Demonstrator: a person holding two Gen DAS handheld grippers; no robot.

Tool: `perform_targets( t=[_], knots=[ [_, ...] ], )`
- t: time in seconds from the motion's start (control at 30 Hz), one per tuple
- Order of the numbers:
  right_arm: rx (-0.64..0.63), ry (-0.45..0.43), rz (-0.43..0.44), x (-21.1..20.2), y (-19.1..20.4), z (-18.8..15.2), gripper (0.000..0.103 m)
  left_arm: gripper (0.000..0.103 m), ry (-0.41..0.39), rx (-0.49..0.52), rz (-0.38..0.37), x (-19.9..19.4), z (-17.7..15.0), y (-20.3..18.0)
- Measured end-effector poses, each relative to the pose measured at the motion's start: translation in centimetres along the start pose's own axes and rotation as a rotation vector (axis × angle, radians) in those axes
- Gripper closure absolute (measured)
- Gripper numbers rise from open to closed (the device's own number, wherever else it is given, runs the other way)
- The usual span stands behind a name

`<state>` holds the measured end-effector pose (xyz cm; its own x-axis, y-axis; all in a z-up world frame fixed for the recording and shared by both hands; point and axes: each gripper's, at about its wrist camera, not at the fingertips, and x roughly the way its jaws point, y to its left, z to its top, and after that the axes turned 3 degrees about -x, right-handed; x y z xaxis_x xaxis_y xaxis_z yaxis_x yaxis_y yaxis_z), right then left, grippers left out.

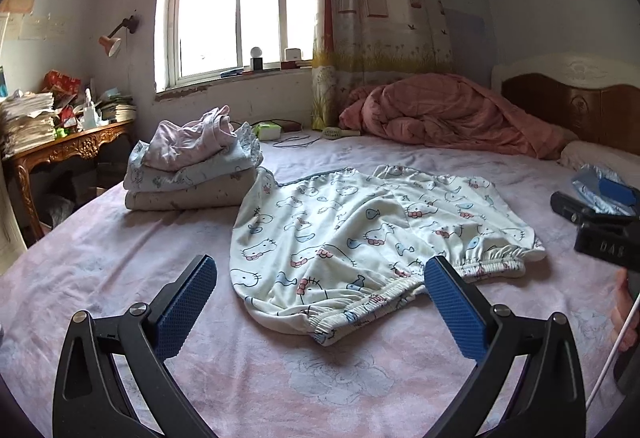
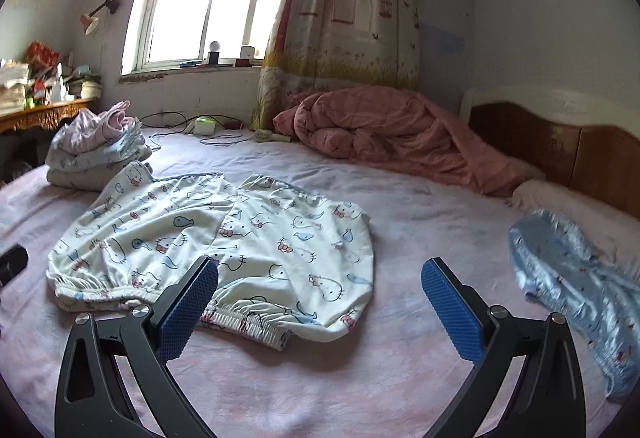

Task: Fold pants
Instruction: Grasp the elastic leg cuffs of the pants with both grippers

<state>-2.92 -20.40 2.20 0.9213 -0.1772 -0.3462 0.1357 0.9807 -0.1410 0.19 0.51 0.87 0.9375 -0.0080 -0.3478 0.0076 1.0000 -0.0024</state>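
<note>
Grippers both spread wide, empty: left gripper [image 1: 320,302] hovers over the elastic waistband [image 1: 384,298], right gripper [image 2: 320,302] just past the garment's right edge. Pants [image 2: 224,238], cream with a cartoon-cat print, lie flat mid-bed on the pink sheet [image 2: 320,378], waistband nearest, already doubled over by the look of it. Stack of folded clothes [image 1: 192,174] touches their far left corner; blue satin garment [image 2: 572,278] lies well apart to the right. Best approach, probably: pinch both waistband corners together, catch every layer, lift evenly, fold away towards the hems.

Bed [image 1: 120,258]: pants [image 1: 360,230], clothes stack [image 1: 192,174], pink quilt [image 1: 448,114]
</note>
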Motion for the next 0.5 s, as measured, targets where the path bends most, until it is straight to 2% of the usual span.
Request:
perform_targets(
  t=[0.07, 0.27, 0.5],
  knots=[
    [0.022, 0.003, -0.015, 0.2, -0.6, 0.0, 0.001, 0.0, 0.015, 0.0, 0.003, 0.3, 0.1, 0.1],
    [0.106, 0.051, 0.036, 1.3, -2.2, 0.0, 0.001, 0.0, 0.096, 0.003, 0.008, 1.5, 0.4, 0.5],
    [0.148, 0.111, 0.059, 2.6, -3.2, -0.1, 0.001, 0.0, 0.272, -0.134, -0.046, 4.1, 0.1, 2.7]
  ],
)
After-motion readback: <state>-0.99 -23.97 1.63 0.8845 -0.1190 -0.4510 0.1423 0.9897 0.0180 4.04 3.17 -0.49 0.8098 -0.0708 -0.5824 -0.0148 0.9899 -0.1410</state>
